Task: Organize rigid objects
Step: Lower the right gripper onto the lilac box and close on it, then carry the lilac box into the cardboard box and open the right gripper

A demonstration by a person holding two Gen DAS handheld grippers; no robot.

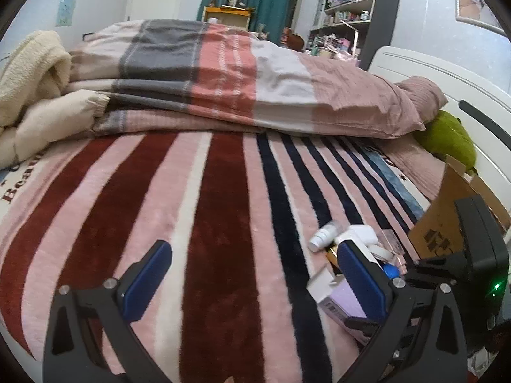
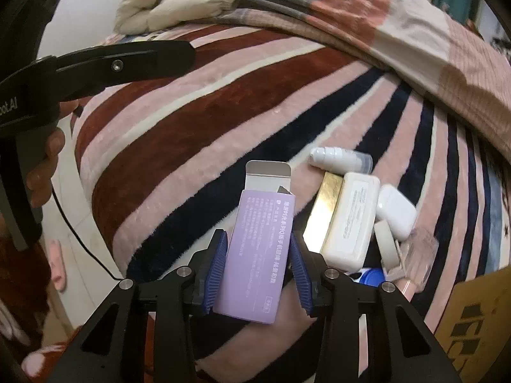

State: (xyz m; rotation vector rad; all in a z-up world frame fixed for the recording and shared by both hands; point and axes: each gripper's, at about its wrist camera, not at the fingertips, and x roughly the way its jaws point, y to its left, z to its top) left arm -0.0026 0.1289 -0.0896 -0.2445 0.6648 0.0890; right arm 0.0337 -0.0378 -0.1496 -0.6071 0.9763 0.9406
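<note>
Two grippers up: your right gripper (image 2: 258, 265) has its blue pads against both sides of the purple box (image 2: 255, 255), top flap open, box over the striped blanket (image 2: 191, 121). Your left gripper (image 1: 252, 274) is spread wide, nothing between the fingers, above the blanket. Just right of the box: white bottle (image 2: 338, 159), white case (image 2: 349, 220), gold box (image 2: 324, 207), cardboard box (image 2: 479, 325) at far right.
</note>
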